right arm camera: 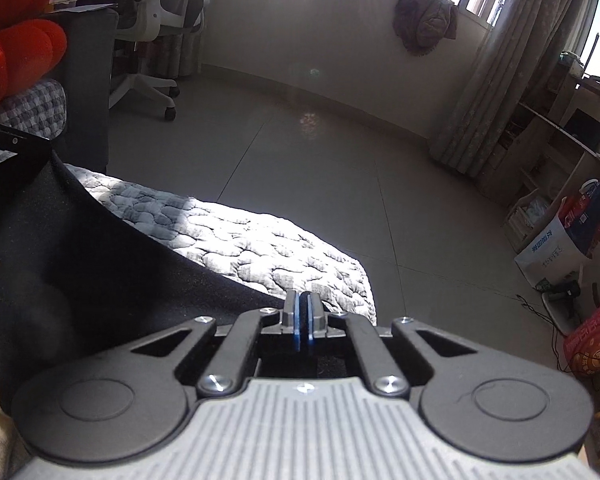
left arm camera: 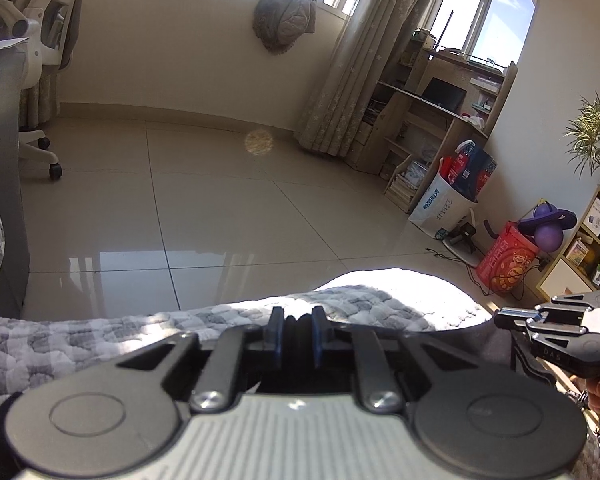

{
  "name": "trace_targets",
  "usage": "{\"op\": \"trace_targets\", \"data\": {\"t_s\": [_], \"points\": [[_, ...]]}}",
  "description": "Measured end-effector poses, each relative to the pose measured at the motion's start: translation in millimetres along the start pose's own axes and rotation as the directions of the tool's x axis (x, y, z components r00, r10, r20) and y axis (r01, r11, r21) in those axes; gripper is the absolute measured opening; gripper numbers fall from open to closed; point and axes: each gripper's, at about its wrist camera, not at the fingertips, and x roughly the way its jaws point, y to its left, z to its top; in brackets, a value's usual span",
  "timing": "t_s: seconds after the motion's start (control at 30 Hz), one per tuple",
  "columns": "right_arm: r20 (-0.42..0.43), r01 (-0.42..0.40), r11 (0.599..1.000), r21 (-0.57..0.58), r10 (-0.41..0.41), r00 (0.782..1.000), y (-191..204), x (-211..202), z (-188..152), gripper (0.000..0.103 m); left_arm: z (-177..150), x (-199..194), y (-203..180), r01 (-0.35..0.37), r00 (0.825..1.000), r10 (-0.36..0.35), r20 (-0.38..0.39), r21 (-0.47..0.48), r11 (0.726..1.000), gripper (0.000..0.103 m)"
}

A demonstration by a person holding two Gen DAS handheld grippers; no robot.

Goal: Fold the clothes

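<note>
the quilted grey bed cover (right arm camera: 260, 248) fills the lower half of both wrist views, ending in a rounded corner towards 3 o'clock with bare tiled floor (left arm camera: 220, 200) beyond. on it lies the dark garment (right arm camera: 80, 272), spreading from 9 o'clock in the right wrist view down to the tongs, its edge drawn taut between the two grips. the right tongs (right arm camera: 303, 320) are clenched almost flat on that edge, near the bed's corner; so thin a bite could let the cloth slide out once it is lifted, and it might drop over the corner to the floor. the left tongs (left arm camera: 299, 334) are clenched on a thicker dark bunch, so a layer beneath may be caught too, and the fold could drag crooked. if the two hands rise unevenly, the edge will likely skew. a person's orange-gloved hand (right arm camera: 16, 40) shows at 10 o'clock.
</note>
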Motion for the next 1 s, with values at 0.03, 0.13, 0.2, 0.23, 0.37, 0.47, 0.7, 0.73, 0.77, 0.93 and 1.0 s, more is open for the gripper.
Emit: {"op": "trace_targets", "data": {"t_s": [0.03,0.13,0.2,0.23,0.37,0.47,0.7,0.73,0.77,0.93,1.0], "points": [[-0.016,0.0,1.0,0.001,0.0,1.0,1.8,6.4,-1.5,0.004,-2.7,4.5,-1.6,-0.016,1.0,0.016,-0.012,0.015,1.0,0.014],[-0.018,0.019,0.999,0.049,-0.018,1.0,1.0,11.2,-3.0,0.005,-8.7,15.2,-4.5,-0.048,0.998,0.049,-0.032,0.036,0.998,0.02],[-0.015,0.034,0.996,0.088,-0.033,0.999,-3.8,8.4,-0.6,0.011,-7.1,11.6,-3.6,-0.057,0.998,0.057,-0.021,0.028,0.998,0.026],[-0.014,0.053,0.993,0.102,-0.052,0.999,-7.1,4.3,1.0,0.021,-5.1,7.8,-2.6,-0.065,0.998,0.065,-0.007,0.023,0.998,0.029],[0.025,0.102,0.983,0.152,-0.107,0.994,-20.9,-22.0,6.4,0.047,7.0,-12.9,-3.4,-0.062,0.996,0.063,0.068,-0.013,0.998,0.034],[0.03,0.079,0.974,0.214,-0.087,0.996,-28.9,-41.9,3.2,0.047,13.5,-27.6,-8.5,0.01,0.994,-0.009,0.113,-0.013,1.0,0.035],[0.009,-0.045,0.976,0.214,0.044,0.999,-7.2,-73.8,-31.1,0.047,-0.1,-12.9,-42.1,0.216,0.976,-0.217,-0.004,0.1,0.971,0.035],[0.001,-0.053,0.978,0.2,0.054,0.999,-3.4,-78.3,-36.7,0.047,-3.5,-9.5,-47.2,0.227,0.974,-0.225,-0.026,0.121,0.966,0.035],[-0.009,-0.058,0.98,0.188,0.061,0.998,-0.1,-82.4,-42.2,0.047,-6.9,-6.0,-52.9,0.238,0.971,-0.234,-0.049,0.142,0.961,0.035],[-0.041,-0.069,0.992,0.104,0.074,0.996,18.1,-94.5,-67.0,0.056,-19.5,-4.1,-86.5,0.32,0.946,-0.293,-0.14,0.261,0.911,0.035],[-0.028,-0.043,0.998,0.051,0.045,0.999,27.8,-93.9,-75.0,0.056,-24.8,-6.5,-103.0,0.373,0.926,-0.332,-0.177,0.307,0.876,0.035]]}}
